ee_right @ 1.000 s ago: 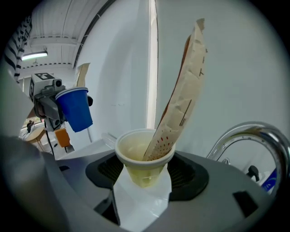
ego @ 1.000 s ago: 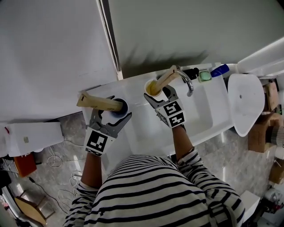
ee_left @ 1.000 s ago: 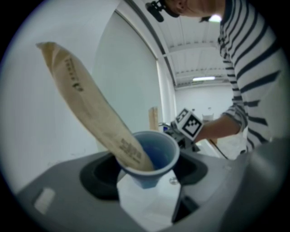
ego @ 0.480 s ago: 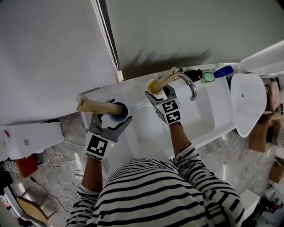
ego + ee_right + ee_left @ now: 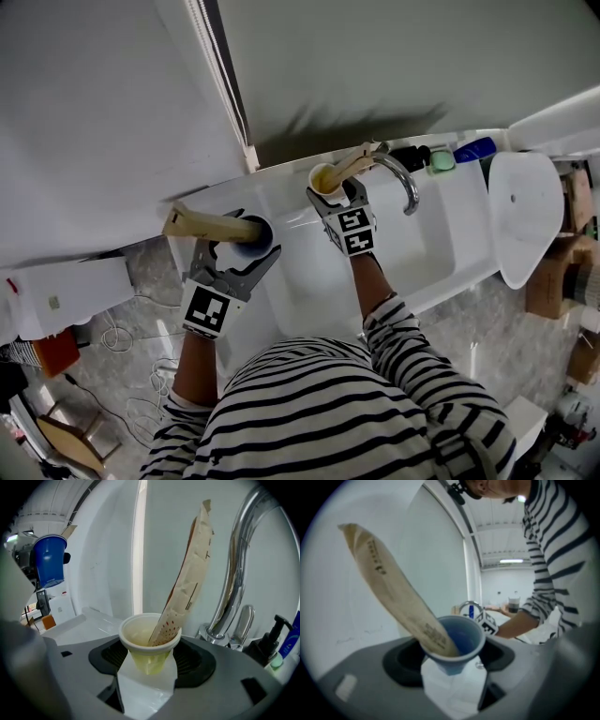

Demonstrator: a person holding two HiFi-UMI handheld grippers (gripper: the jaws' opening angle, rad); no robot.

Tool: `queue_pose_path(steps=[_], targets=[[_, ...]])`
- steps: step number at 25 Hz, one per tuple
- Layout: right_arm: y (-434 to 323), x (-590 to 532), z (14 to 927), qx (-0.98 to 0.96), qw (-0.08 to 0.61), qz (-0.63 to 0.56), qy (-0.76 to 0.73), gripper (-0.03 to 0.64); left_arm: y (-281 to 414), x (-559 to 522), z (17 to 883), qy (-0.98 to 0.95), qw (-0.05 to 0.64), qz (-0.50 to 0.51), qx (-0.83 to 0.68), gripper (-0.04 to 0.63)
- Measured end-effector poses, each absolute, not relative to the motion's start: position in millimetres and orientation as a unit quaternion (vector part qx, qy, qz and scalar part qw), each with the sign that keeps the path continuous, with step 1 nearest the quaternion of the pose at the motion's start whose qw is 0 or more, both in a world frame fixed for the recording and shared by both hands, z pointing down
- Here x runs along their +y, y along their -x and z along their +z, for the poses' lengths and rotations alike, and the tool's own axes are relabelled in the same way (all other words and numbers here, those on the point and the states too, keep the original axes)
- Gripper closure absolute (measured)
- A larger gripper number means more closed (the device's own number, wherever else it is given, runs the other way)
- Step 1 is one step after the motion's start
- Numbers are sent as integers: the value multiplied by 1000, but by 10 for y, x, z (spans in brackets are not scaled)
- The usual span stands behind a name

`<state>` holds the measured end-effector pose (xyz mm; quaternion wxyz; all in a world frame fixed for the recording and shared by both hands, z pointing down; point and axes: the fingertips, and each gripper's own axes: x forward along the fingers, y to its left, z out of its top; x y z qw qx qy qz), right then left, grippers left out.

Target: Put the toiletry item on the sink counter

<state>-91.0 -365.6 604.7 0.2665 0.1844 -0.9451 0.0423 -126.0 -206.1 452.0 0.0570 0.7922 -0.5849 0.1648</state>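
Observation:
My left gripper (image 5: 234, 261) is shut on a blue cup (image 5: 253, 232) with a tan tube (image 5: 201, 222) leaning out of it to the left, over the left end of the white sink counter (image 5: 291, 281). In the left gripper view the blue cup (image 5: 459, 641) sits between the jaws with the tube (image 5: 389, 592) slanting up to the left. My right gripper (image 5: 336, 201) is shut on a yellow cup (image 5: 323, 178) holding a second tan tube (image 5: 352, 163), just left of the faucet (image 5: 401, 175). In the right gripper view the yellow cup (image 5: 149, 644) and its tube (image 5: 187, 583) stand upright.
The sink basin (image 5: 403, 246) lies right of my right gripper. A black pump bottle (image 5: 408, 154), a green item (image 5: 441, 161) and a blue bottle (image 5: 473, 148) stand along the back edge. A white toilet lid (image 5: 525, 216) is at the far right. The wall rises close behind the counter.
My right gripper has edged slightly toward the wall with the yellow cup. The left gripper and blue cup have hardly moved.

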Motion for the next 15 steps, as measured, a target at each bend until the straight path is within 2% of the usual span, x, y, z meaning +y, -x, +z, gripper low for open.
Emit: queue_pose_path(steps=[15], targets=[[913, -3656, 6309, -938, 273, 46, -209, 318, 1263, -2058, 4508, -790, 50, 163, -589, 249]])
